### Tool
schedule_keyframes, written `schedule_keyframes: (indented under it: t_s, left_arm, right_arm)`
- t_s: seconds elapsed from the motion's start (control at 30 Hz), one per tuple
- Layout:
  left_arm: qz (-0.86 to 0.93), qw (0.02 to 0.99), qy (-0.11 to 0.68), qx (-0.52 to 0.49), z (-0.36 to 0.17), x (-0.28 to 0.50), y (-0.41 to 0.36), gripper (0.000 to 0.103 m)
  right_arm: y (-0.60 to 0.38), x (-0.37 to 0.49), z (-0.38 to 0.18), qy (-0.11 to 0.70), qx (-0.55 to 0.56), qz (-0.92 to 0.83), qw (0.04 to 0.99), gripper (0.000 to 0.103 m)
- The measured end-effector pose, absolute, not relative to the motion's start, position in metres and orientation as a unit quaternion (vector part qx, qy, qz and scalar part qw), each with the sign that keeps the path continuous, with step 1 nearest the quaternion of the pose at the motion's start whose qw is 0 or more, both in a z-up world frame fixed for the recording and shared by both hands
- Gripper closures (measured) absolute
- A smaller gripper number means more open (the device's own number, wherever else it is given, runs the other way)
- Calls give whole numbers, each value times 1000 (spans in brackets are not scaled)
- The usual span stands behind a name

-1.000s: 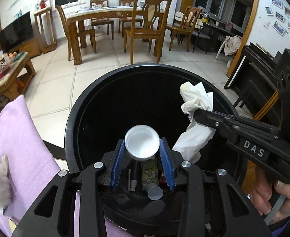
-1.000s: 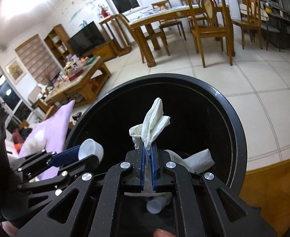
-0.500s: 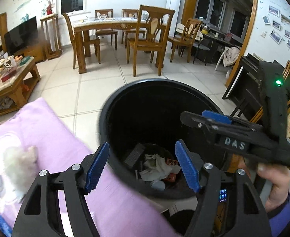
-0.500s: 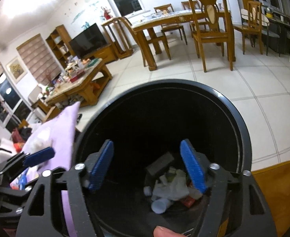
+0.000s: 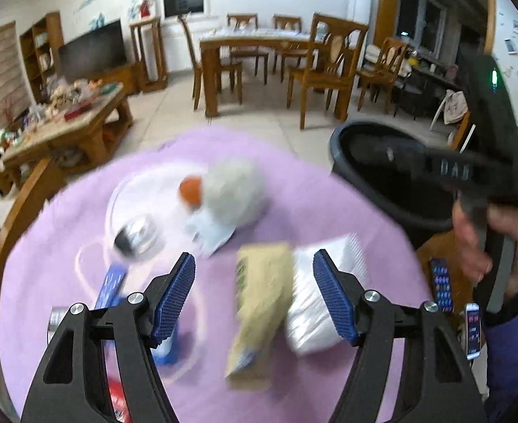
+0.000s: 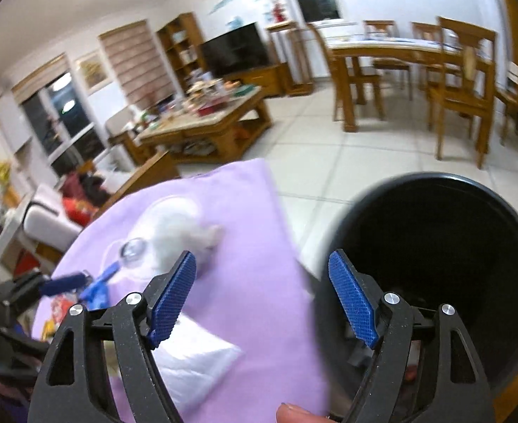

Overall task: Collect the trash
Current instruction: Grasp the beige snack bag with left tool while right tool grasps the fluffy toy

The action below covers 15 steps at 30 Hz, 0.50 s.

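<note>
My left gripper (image 5: 254, 257) stands open over a purple-covered table (image 5: 294, 183), with nothing between its fingers. Under it lie a tan box (image 5: 262, 310) and a white plastic packet (image 5: 324, 299). Farther back are a fluffy white and orange thing (image 5: 223, 190), a clear dish (image 5: 135, 236) and a blue item (image 5: 110, 282), all blurred. My right gripper (image 6: 261, 261) hangs over the gap between table edge and black bin (image 6: 435, 178); its jaws are opening and empty. The bin (image 5: 364, 141) stands right of the table.
A person's hand (image 5: 498, 232) holds the right gripper. Two phones (image 5: 442, 285) lie beside the table's right edge. Beyond are tiled floor (image 6: 329, 162), a cluttered coffee table (image 6: 206, 123) and a dining table with chairs (image 5: 269, 46).
The left gripper let go of a white cup and the right of a tissue over the bin. Both opened wide and swung left, off the bin toward the purple table.
</note>
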<state>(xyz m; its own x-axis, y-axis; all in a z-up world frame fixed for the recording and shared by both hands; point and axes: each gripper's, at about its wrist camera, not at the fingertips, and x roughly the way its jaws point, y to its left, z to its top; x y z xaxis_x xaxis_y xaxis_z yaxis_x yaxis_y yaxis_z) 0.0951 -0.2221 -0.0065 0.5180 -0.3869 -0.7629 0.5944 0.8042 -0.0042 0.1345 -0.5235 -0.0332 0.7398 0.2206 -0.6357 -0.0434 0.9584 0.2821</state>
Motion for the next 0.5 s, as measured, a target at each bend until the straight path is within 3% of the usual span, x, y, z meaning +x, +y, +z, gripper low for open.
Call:
schedule_keyframes:
  t_s: [0.2, 0.37, 0.5]
  left_arm:
    - [-301, 842, 429, 133, -34, 100, -216, 35]
    - [-313, 828, 447, 130, -54, 106, -218, 59]
    - [-312, 831, 443, 125, -57, 111, -217, 60]
  right_arm:
    - [-462, 187, -45, 395, 83, 95, 910, 26]
    - [-443, 219, -66, 425, 65, 89, 898, 26]
    - [-436, 229, -82, 443, 59, 100, 889, 28]
